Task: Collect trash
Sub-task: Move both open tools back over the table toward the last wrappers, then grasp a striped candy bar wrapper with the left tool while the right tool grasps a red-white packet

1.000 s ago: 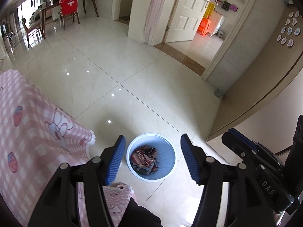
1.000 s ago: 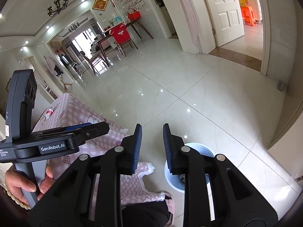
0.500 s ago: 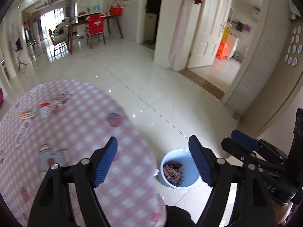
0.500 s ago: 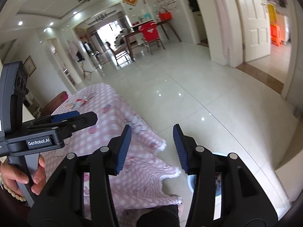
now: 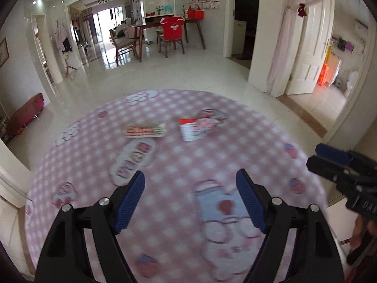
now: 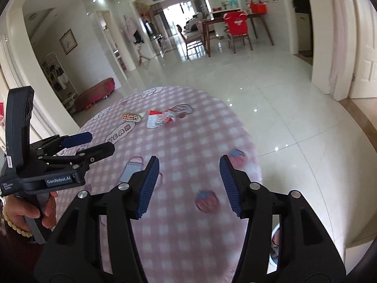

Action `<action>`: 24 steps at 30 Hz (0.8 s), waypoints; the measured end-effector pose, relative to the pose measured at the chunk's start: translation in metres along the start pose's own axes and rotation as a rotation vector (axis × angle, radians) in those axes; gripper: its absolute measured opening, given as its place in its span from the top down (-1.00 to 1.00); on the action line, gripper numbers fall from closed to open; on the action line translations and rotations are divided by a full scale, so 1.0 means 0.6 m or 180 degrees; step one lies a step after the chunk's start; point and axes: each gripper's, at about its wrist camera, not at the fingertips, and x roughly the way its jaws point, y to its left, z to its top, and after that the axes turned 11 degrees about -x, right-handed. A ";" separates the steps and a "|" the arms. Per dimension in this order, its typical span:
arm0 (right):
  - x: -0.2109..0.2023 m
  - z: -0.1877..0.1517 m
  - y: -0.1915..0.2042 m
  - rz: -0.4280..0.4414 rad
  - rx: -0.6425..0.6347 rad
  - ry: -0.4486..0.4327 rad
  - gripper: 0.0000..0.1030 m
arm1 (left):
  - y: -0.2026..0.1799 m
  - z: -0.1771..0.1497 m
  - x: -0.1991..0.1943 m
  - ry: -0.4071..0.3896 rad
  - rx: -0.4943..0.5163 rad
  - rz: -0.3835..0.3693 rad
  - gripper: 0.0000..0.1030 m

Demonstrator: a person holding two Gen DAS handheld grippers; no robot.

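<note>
Two pieces of trash lie on the far part of a round table with a pink checked cloth (image 5: 179,165): a flat red-and-green wrapper (image 5: 145,130) and a red-and-white wrapper (image 5: 198,126). They also show in the right wrist view, the flat wrapper (image 6: 132,117) to the left of the red-and-white wrapper (image 6: 160,118). My left gripper (image 5: 190,198) is open and empty above the near part of the table. My right gripper (image 6: 188,184) is open and empty, to the right of the left one (image 6: 77,143). A sliver of the blue bin (image 6: 274,245) shows at the table's right edge.
Glossy white tile floor (image 5: 188,75) surrounds the table. A dining table with chairs, one covered in red (image 5: 172,30), stands far back. An open white door (image 5: 304,54) is at the right. A low red bench (image 5: 26,113) sits at the left wall.
Both grippers swung up and away from the blue bin on the floor to face the table top. The right gripper's jaws have opened wide. The wrappers have come into view.
</note>
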 end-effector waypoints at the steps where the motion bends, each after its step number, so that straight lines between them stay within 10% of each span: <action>1: 0.021 0.009 0.005 0.0004 -0.0019 0.0048 -0.07 | 0.012 0.003 0.007 0.0004 0.0022 0.0036 -0.52; 17: 0.253 0.120 0.060 -0.0050 -0.0265 0.0376 -0.15 | 0.085 0.071 0.123 0.0041 0.0457 0.0210 -0.52; 19: 0.265 0.119 0.065 -0.0040 -0.0359 0.0462 0.45 | 0.081 0.076 0.133 0.0004 0.0565 0.0184 -0.52; 24: 0.258 0.123 0.056 -0.0004 -0.0367 0.0432 0.59 | 0.060 0.086 0.158 -0.0050 0.0873 0.0162 -0.52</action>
